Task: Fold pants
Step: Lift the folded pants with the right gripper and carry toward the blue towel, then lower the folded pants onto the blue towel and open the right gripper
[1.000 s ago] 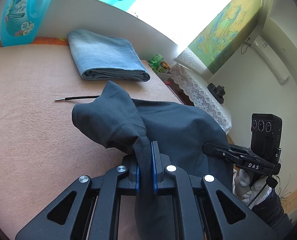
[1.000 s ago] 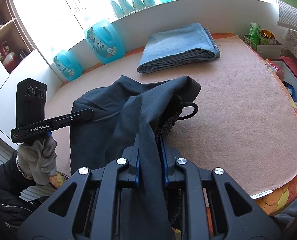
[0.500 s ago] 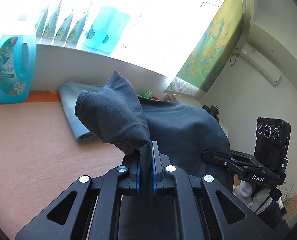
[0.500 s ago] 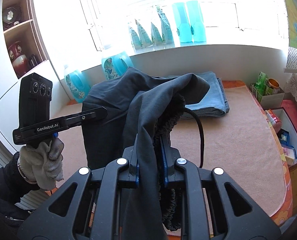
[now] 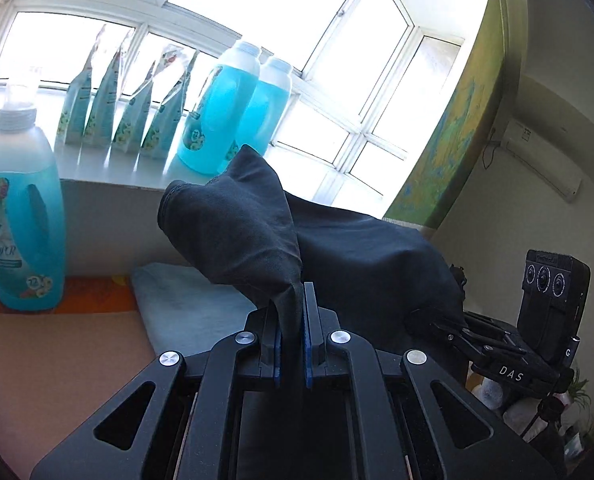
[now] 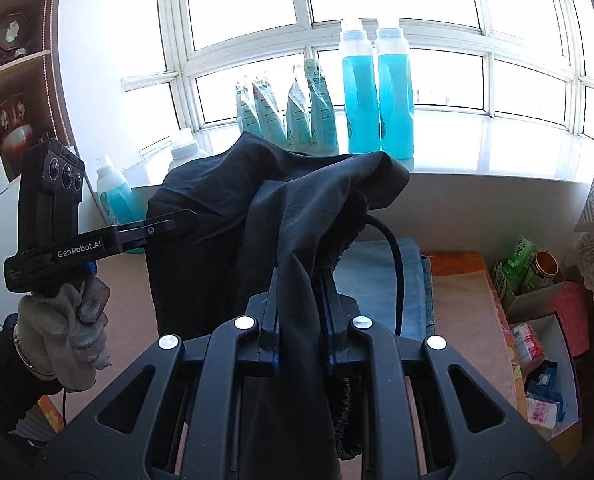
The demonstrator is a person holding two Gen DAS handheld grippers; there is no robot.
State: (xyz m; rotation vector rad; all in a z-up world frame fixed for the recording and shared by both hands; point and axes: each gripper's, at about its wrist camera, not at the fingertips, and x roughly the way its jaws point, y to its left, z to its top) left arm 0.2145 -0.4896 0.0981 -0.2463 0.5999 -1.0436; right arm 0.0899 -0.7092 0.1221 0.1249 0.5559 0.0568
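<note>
At far left in the right wrist view, a gloved left hand [image 6: 63, 344] grips the handle of the left gripper [image 6: 185, 218], whose fingers pinch one edge of the dark pants [image 6: 217, 216]. In the left wrist view the left gripper [image 5: 291, 332] is clenched on a bunched fold of the same pants [image 5: 249, 232], the blue pads pressing the cloth from both sides.

The pants hang in the air between the two grippers, above the tan table cover [image 6: 465, 320], and block part of the windowsill [image 6: 497, 148] behind them.

The right gripper [image 6: 301, 312] clamps a thicker bundle of fabric at the elastic waistband; a black drawstring [image 6: 395, 264] loops out on its right side. In the left wrist view the right gripper [image 5: 437, 320] enters from the right, its tips buried in the cloth.

A folded blue garment [image 6: 381, 284] lies flat on the table behind the pants. Blue detergent bottles [image 6: 377, 92] and refill pouches [image 6: 285, 108] stand on the sill. A box of small items [image 6: 537, 320] sits at far right.
</note>
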